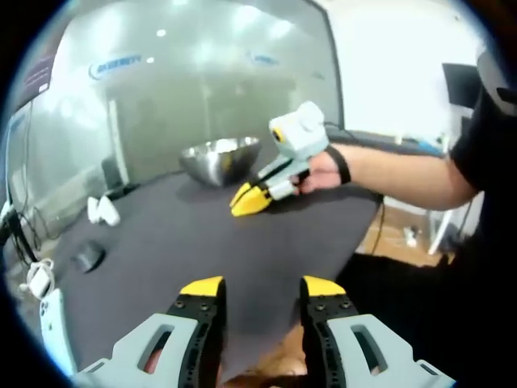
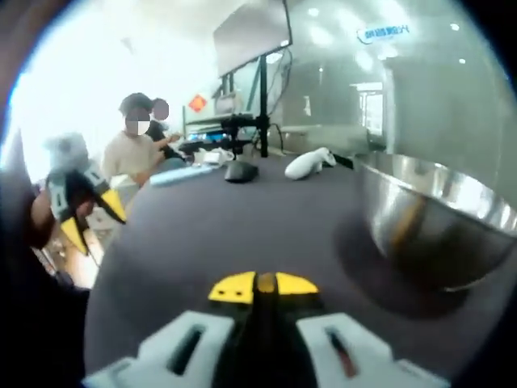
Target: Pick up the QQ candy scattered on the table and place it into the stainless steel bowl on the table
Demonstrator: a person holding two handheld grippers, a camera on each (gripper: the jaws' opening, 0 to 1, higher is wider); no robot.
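Yellow-tipped jaws of the left gripper (image 1: 261,289) rise nearest in the left gripper view, standing apart with nothing between them, over the near edge of the dark table (image 1: 161,234). Beyond them the stainless steel bowl (image 1: 220,158) sits upright near the far side of the table, its mouth facing up. Just beside the bowl, on the side toward the person, the right gripper (image 1: 245,201) is held by a hand (image 1: 321,171), its yellow tips brought together and pointing down at the tabletop. In the right gripper view those same jaws are pressed closed, tip against tip; whether a candy is pinched between them I cannot tell, since nothing shows at the seam. No QQ candy can be made out on the table around the bowl in either view; if pieces lie there, they are too small or blurred to pick out, so neither their heading nor their long axis can be judged. Such candy would likely be light, soft and a little springy, perhaps slick in a wrapper, so a gentle pinch across its middle should suit. Past the bowl lie a white controller (image 2: 311,163) and a dark mouse (image 2: 240,170). The bowl itself looks smooth and rigid, and could slide if knocked.
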